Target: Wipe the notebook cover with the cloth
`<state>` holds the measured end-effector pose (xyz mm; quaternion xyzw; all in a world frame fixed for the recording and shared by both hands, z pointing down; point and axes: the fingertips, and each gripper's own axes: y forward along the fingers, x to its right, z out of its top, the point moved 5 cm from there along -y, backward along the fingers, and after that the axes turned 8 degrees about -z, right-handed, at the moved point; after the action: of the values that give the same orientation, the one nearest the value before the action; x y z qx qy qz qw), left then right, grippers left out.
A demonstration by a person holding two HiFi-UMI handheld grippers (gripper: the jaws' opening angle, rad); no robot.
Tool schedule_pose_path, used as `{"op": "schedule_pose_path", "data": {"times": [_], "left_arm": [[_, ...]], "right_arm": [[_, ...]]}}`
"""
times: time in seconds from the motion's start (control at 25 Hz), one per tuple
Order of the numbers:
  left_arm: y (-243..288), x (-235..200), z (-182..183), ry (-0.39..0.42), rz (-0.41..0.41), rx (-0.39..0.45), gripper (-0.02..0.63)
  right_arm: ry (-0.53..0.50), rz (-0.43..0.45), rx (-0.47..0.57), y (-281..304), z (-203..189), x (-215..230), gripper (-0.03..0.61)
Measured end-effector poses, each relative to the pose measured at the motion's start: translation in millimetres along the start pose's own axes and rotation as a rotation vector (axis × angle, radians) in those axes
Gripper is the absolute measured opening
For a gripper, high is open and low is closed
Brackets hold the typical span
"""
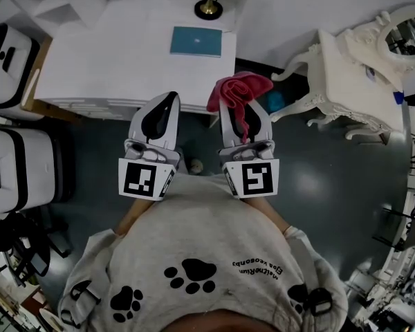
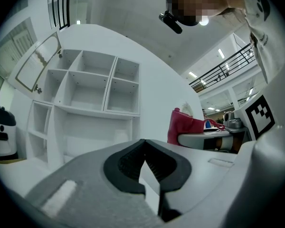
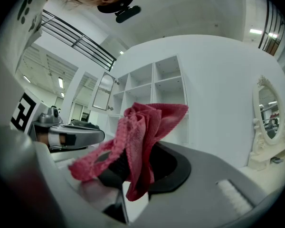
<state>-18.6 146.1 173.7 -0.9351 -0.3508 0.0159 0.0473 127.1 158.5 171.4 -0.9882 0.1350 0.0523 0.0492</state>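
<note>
A teal notebook (image 1: 196, 41) lies flat near the back of the white desk (image 1: 111, 61). My right gripper (image 1: 243, 113) is shut on a red cloth (image 1: 236, 94), held in front of the desk's near edge; the cloth (image 3: 137, 141) bunches up above the jaws and hangs down over them. My left gripper (image 1: 160, 109) is shut with nothing in it, side by side with the right one, its tip just at the desk's front edge. The left gripper view shows its jaws (image 2: 145, 161) closed together, and the cloth (image 2: 187, 126) off to the right.
A lamp base (image 1: 208, 7) stands at the desk's back edge. An ornate white dressing table (image 1: 353, 81) with an oval mirror (image 1: 408, 37) is to the right. White-and-black cases (image 1: 17, 164) stand on the left. White cubby shelves (image 2: 92, 87) rise behind the desk.
</note>
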Motion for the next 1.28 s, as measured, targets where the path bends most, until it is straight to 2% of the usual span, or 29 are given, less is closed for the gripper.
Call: {"op": "schedule_pose_path", "data": {"times": [0.44,0.92,1.28], "left_arm": [[26.1,-19.9,-10.0,-0.013,0.0,-0.014,-0.003],[89.1,-96.3,-23.4,-0.028,-0.022,-0.039,-0.003],[134.4,-159.6,-33.1,-0.04,-0.083,-0.058,-0.003]], "right_arm": [[0.009,-0.004,-0.013,29.3,-12.2,12.6,0.075],[0.004,-0.006,-0.049,125.3,-29.6,18.1,0.075],[-0.018,-0.058,-0.069,197.0,-36.4,18.4,0.075]]}}
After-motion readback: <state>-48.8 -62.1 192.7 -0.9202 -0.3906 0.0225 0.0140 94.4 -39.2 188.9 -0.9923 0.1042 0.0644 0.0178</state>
